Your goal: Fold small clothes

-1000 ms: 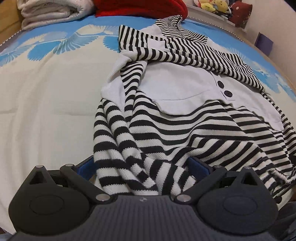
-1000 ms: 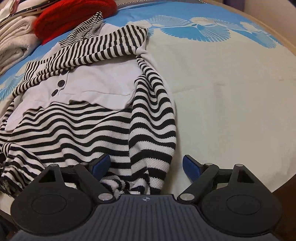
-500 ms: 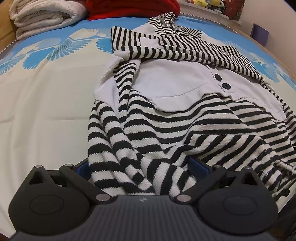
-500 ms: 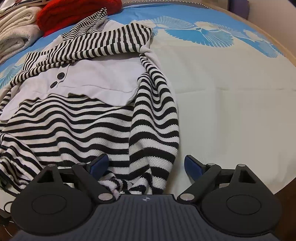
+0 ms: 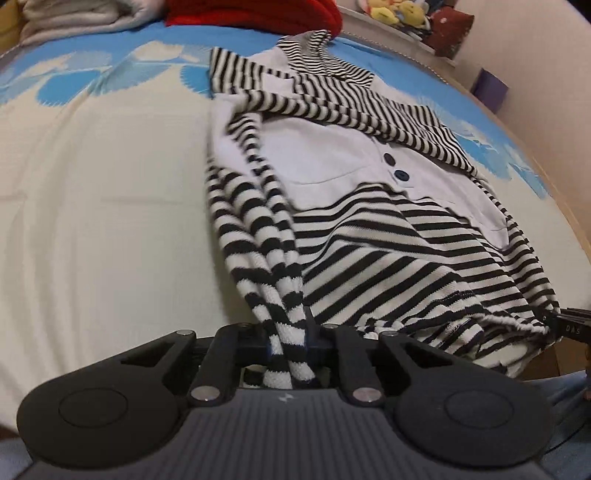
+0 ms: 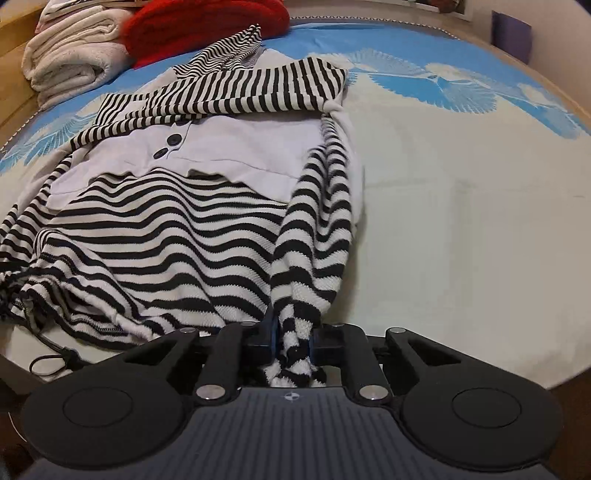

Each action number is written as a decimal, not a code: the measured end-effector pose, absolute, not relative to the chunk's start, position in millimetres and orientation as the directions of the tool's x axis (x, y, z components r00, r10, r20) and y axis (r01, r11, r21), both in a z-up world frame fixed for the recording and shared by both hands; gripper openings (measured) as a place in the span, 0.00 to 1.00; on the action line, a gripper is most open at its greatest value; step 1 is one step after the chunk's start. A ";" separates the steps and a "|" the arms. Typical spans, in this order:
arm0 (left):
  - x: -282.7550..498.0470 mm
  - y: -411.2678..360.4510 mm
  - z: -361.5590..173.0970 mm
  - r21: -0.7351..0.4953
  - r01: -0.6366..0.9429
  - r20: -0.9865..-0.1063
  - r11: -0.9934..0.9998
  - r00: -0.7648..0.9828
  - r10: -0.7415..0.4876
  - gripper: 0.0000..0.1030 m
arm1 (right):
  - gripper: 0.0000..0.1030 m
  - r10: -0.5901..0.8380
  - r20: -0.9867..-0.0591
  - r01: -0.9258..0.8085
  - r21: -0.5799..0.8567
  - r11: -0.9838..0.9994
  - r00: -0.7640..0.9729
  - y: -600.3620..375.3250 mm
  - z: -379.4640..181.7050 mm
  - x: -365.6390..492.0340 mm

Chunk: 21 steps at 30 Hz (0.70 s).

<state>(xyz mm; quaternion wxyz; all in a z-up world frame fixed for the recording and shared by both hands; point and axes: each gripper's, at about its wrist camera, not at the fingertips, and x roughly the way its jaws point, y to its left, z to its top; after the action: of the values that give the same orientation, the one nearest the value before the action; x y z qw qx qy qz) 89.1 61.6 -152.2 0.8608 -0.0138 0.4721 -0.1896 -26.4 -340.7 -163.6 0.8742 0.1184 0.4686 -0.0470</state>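
A striped garment [image 5: 369,236] is shown spread across the centre of both views on a cream and blue bedsheet [image 5: 110,206], its collar toward the top of the frame and its hem at the lower edge. The left gripper [image 5: 288,343] is seen clamped on a bunched striped sleeve end [image 5: 284,332] at lower centre of the left wrist view. The right gripper [image 6: 293,339] is likewise clamped on the opposite sleeve end [image 6: 295,332] at lower centre of the right wrist view.

Risk: only narrow bunches of knit are held, so a strong pull is judged likely to draw the cloth out of the jaws. Uneven tension between the two sides would probably skew the fold line or drag the whole garment across the sheet. A loose drawstring [image 6: 48,354] at the lower left of the right wrist view could be snagged.

Pose: both grippers are held low, near the bed's near edge, with fingers pointing along the sleeves toward the collar. Folded towels [image 6: 74,48] and a red knit [image 6: 207,22] lie at the top of the frame.
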 end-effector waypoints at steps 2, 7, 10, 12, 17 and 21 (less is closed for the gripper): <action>79.9 68.1 -150.5 -0.183 0.303 -0.817 0.935 0.482 -0.316 0.13 | 0.11 0.025 -0.837 0.192 0.155 0.969 0.547 -336.4 -160.5 -31.1; 46.7 84.9 -141.4 -0.187 0.342 -0.830 0.921 0.446 -0.334 0.13 | 0.10 0.109 -0.869 0.252 0.257 0.933 0.482 -353.2 -146.0 -51.7; 24.6 89.2 -143.6 -0.177 0.369 -0.843 0.912 0.421 -0.334 0.15 | 0.10 0.146 -0.875 0.220 0.272 0.937 0.462 -353.7 -137.9 -76.2; 17.5 92.8 -144.6 -0.173 0.362 -0.843 0.916 0.426 -0.328 0.31 | 0.13 0.150 -0.882 0.214 0.268 0.939 0.446 -352.3 -138.4 -88.9; 21.8 111.7 -99.2 -0.149 0.280 -0.779 0.948 0.558 -0.287 0.82 | 0.55 0.112 -0.882 0.239 0.244 0.940 0.459 -359.8 -119.7 -92.8; 47.9 122.3 -13.1 -0.181 0.275 -0.673 0.944 0.666 -0.323 0.83 | 0.56 0.104 -0.813 0.215 0.271 0.938 0.573 -385.5 -46.9 -82.3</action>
<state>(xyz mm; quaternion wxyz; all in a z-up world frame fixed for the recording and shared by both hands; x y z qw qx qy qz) 47.9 122.3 -13.1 0.9121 -0.0318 0.3745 -0.1638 -82.3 -385.5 -46.9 0.8699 0.1730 0.4609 -0.0320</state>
